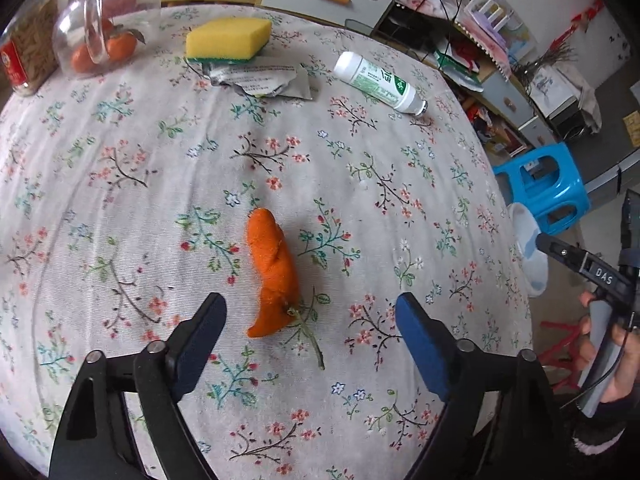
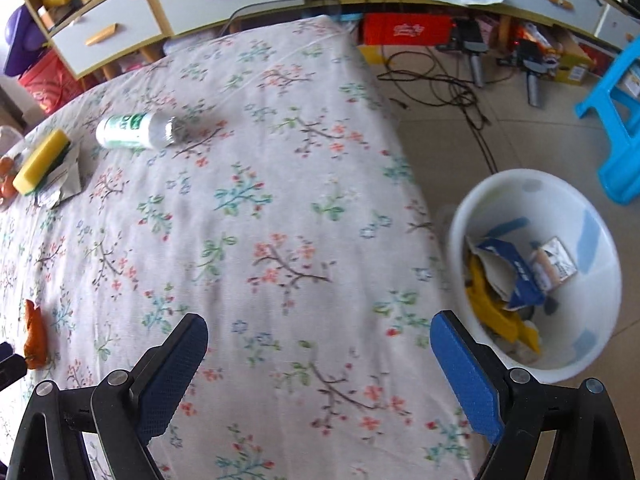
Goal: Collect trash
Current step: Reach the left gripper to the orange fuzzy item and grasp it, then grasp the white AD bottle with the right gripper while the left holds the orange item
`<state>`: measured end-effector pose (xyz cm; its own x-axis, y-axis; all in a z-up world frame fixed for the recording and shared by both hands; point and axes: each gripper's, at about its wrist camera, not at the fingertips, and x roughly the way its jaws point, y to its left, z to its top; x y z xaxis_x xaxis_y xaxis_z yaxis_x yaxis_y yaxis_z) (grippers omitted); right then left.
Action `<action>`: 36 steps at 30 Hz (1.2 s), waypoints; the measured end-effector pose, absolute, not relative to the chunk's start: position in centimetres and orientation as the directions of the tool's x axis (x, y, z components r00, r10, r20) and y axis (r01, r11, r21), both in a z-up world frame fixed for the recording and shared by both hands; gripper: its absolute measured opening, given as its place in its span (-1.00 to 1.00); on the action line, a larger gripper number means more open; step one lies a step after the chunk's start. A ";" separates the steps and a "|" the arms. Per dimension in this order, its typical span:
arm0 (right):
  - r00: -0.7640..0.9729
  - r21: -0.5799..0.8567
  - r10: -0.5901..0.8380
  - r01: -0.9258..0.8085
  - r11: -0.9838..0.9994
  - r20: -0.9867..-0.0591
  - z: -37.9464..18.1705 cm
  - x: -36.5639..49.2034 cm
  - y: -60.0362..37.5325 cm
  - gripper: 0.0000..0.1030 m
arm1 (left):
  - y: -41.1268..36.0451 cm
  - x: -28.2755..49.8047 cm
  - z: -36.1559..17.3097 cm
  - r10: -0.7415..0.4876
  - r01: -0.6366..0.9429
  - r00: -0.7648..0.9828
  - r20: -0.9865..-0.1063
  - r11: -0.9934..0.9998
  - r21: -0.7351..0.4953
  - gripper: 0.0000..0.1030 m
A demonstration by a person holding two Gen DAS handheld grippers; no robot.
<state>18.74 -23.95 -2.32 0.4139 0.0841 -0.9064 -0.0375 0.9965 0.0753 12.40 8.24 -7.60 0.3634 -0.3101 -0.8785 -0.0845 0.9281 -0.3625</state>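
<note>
Left wrist view has the left gripper (image 1: 310, 308) hovering low over the table with its jaws spread wide and nothing between the pads; the near end of an orange peel (image 1: 272, 276) lies just ahead, between the two fingertip lines but untouched. At the right edge of that view a hand (image 1: 612, 356) grips the handle of the other tool. Seen from the right wrist, the right gripper (image 2: 318, 332) is likewise spread and empty, held above the table's right edge, angled so that one pad is over cloth and the other over floor.

A floral tablecloth (image 1: 120, 200) covers the table. Along its far side, left to right, stand a glass jar (image 1: 104, 24) holding orange fruit, a yellow sponge (image 1: 228, 38) resting on crumpled paper (image 1: 264, 78), and a white plastic bottle (image 1: 378, 82). Beyond are cabinets with orange handles; a blue stool (image 1: 548, 184) and cables are on the tiled floor. Just beside the table on the floor is a white bin (image 2: 536, 208) already holding cardboard and yellow scraps.

The peel lies lengthwise, its long axis running away from the left gripper, stem end nearest. The bottle lies on its side, its neck pointing right and towards the table edge.
</note>
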 end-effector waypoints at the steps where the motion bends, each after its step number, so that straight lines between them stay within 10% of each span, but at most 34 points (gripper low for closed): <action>1: 0.412 0.075 0.085 -0.040 0.996 -0.907 -2.4 18.8 -23.7 0.81 | 8.2 12.5 -7.9 -0.318 -0.090 0.356 -0.878 0.924 -0.372 0.49; 6: 0.406 0.081 0.092 -0.045 0.996 -0.909 -2.5 19.3 -22.4 0.81 | 8.0 13.2 -8.9 -0.276 -0.105 0.352 -0.894 0.938 -0.331 0.02; 8: 0.404 0.090 0.100 -0.043 0.995 -0.909 -2.5 19.6 -21.9 0.81 | 7.9 13.4 -8.9 -0.250 -0.095 0.351 -0.902 0.949 -0.300 -0.58; 36: 0.384 -0.127 0.049 -0.420 0.899 -0.922 -6.3 35.1 -3.1 0.80 | 17.9 16.2 -2.6 -0.299 -0.170 0.464 -0.834 0.894 -0.415 -0.61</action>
<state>35.07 -3.13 -6.29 0.3837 0.0490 -0.9222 -0.4199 0.8986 -0.1270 16.23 17.90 -2.64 0.4636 -0.2988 -0.8342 -0.1700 0.8940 -0.4146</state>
